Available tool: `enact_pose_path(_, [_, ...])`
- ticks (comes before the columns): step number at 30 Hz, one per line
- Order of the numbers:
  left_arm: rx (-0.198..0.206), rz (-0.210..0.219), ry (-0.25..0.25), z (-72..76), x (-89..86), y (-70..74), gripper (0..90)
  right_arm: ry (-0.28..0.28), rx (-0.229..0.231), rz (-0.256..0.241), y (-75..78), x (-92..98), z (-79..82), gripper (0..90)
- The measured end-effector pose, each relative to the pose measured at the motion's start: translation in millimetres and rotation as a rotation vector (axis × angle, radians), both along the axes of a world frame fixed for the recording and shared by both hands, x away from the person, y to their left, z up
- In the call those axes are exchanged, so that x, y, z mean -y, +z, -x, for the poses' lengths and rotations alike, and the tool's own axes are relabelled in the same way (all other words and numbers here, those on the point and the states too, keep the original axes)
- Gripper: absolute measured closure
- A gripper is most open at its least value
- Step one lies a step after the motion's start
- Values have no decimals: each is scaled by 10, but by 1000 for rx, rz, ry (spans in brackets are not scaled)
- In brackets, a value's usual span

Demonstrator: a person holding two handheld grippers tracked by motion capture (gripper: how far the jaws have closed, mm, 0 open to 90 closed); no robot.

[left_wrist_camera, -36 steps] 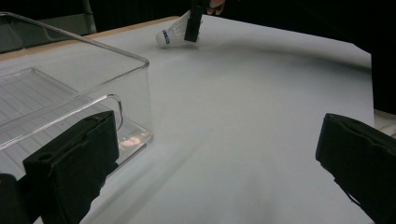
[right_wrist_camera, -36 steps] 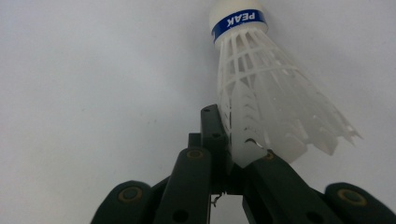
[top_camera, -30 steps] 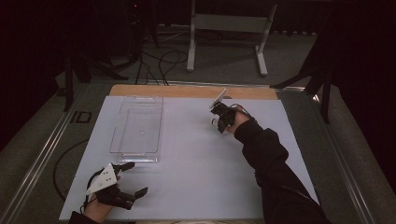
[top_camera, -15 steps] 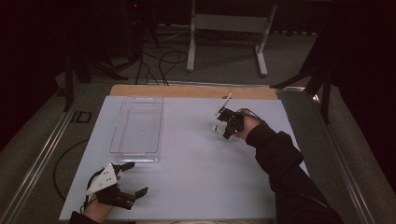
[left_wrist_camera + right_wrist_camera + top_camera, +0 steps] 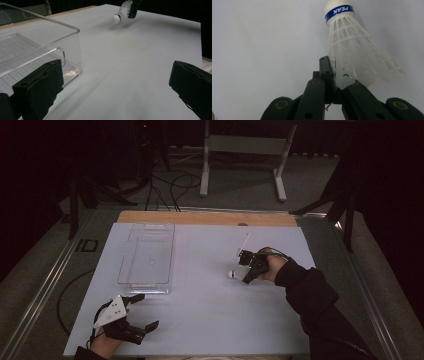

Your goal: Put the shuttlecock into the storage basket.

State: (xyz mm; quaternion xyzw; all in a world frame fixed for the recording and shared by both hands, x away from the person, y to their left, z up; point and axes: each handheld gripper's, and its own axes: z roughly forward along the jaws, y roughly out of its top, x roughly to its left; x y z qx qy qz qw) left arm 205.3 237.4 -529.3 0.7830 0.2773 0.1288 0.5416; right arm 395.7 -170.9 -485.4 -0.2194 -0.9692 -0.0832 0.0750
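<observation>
One shuttlecock pinched over the worktop

Shuttlecock (image 5: 352, 50), white with a blue band, pinched by its skirt rim in the right hand-held gripper (image 5: 248, 268), cork end pointing away from the jaws. Held right of centre, close above the white worktop (image 5: 210, 290). Well apart to the left, clear bin (image 5: 147, 257), standing empty. Near the front left corner, left hand-held gripper (image 5: 135, 312), jaws spread wide, nothing between them, just beside the bin's near end.
</observation>
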Motion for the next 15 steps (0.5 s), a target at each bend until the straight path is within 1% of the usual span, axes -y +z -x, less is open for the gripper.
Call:
enact_pose_path(1, [0,0,0,0,0,0,0,0,0,0,0,0,0,900])
enact_pose_path(2, [0,-2,-1,1,2,1,0,6,-1,-8,14,5,48,900])
enact_pose_path(5, [-2,-2,-2,0,2,2,0,20,-8,-17,17,6,90,900])
enact_pose_path(6, [-2,-2,-1,0,4,2,0,27,-11,-30,22,8,133,900])
enact_pose_path(7, [-3,-4,-2,0,5,3,0,27,-11,-30,22,8,133,900])
enact_pose_path(8, [-6,-8,-3,0,10,5,0,38,-4,-47,32,12,177,900])
enact_pose_path(9, [-6,-8,-3,0,10,5,0,38,-4,-47,32,12,177,900])
enact_pose_path(10, [-9,-7,-4,1,15,6,0,54,-1,-62,46,15,227,900])
enact_pose_path(11, [-12,-6,-8,1,19,9,0,54,-1,-62,46,15,227,900])
enact_pose_path(12, [-16,-16,-14,3,30,16,0,73,-11,-72,59,17,275,900])
enact_pose_path(14, [-19,-20,-18,4,39,22,0,82,-6,-75,62,17,293,900])
enact_pose_path(15, [-21,-27,-23,5,48,28,0,91,-15,-81,71,14,331,900])
